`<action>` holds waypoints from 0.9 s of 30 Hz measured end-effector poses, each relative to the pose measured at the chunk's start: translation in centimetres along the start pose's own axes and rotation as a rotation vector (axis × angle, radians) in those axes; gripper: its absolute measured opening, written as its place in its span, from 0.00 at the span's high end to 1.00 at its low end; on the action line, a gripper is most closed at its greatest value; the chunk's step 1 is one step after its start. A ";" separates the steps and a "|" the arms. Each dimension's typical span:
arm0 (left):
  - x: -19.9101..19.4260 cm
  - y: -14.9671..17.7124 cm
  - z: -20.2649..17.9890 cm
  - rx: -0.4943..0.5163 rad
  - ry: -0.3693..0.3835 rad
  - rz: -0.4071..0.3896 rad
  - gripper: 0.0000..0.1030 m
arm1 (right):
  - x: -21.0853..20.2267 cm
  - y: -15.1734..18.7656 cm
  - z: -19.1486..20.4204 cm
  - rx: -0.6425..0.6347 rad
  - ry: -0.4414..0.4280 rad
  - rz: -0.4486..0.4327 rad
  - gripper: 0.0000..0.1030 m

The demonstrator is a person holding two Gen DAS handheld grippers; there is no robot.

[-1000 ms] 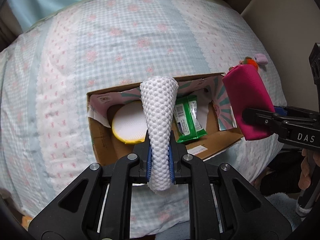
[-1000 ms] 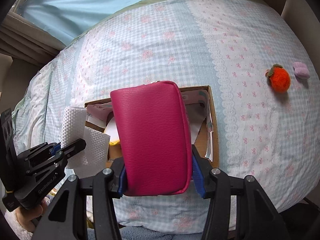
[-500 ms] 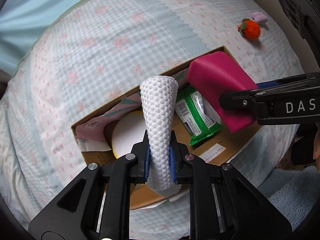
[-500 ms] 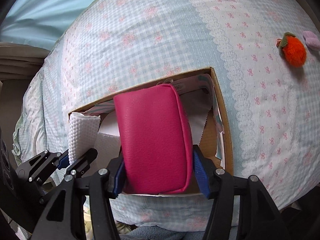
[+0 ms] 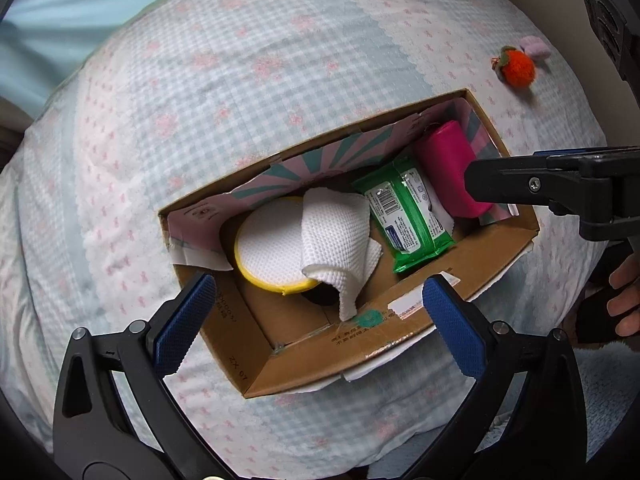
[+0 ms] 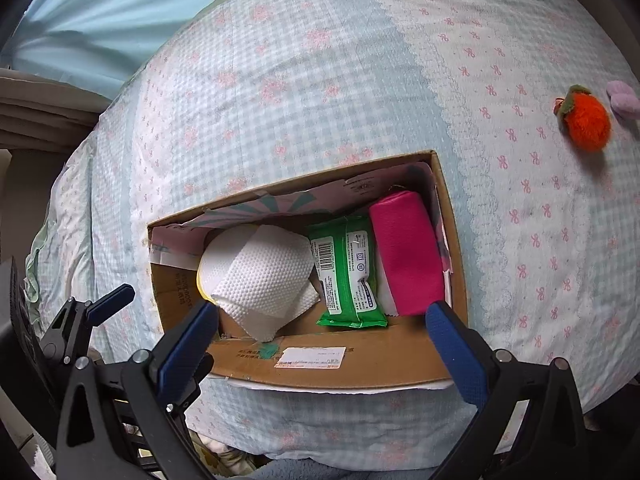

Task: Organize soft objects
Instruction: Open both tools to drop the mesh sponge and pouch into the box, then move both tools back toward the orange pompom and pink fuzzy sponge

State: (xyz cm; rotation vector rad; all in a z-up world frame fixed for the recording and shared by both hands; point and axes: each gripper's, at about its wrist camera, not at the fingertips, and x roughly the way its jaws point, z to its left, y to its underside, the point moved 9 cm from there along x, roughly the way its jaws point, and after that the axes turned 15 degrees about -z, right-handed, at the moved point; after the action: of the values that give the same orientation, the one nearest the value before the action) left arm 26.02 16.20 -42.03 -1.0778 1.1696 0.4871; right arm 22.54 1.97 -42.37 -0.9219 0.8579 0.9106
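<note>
An open cardboard box (image 5: 492,248) (image 6: 360,364) lies on the checked bed cover. Inside lie a white textured cloth (image 5: 336,228) (image 6: 264,276) draped over a round yellow-rimmed pad (image 5: 264,248), a green wipes pack (image 5: 404,212) (image 6: 348,272), and a magenta pouch (image 5: 448,168) (image 6: 408,248) at the right end. My left gripper (image 5: 320,312) is open and empty above the box's near wall. My right gripper (image 6: 324,332) is open and empty over the near wall; it also shows in the left wrist view (image 5: 560,184), beside the pouch.
An orange plush fruit (image 5: 518,67) (image 6: 588,122) and a small lilac soft piece (image 5: 534,47) (image 6: 622,98) lie on the bed cover (image 5: 240,80) to the right of the box. A pale blue curtain (image 6: 120,0) hangs behind the bed.
My left gripper opened and dropped the white cloth onto the yellow pad. My right gripper opened and left the magenta pouch in the box's right end. Both grippers drew back.
</note>
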 end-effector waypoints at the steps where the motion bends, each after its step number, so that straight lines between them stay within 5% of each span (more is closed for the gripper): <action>1: -0.3 0.1 0.1 -0.006 -0.001 -0.003 0.00 | -0.2 0.1 0.1 -0.004 -0.002 -0.004 0.00; 15: -7.1 1.2 1.0 -0.119 -0.053 -0.101 0.00 | -7.5 1.0 3.9 -0.095 -0.039 -0.118 0.00; 27: -12.1 1.1 1.0 -0.227 -0.115 -0.183 0.00 | -16.8 0.8 0.2 -0.245 0.125 -0.296 0.00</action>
State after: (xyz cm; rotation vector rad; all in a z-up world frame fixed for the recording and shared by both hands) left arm 21.16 20.04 -31.54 -1.3215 0.9199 0.5394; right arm 15.73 -2.04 -27.52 -1.2917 0.7000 0.7149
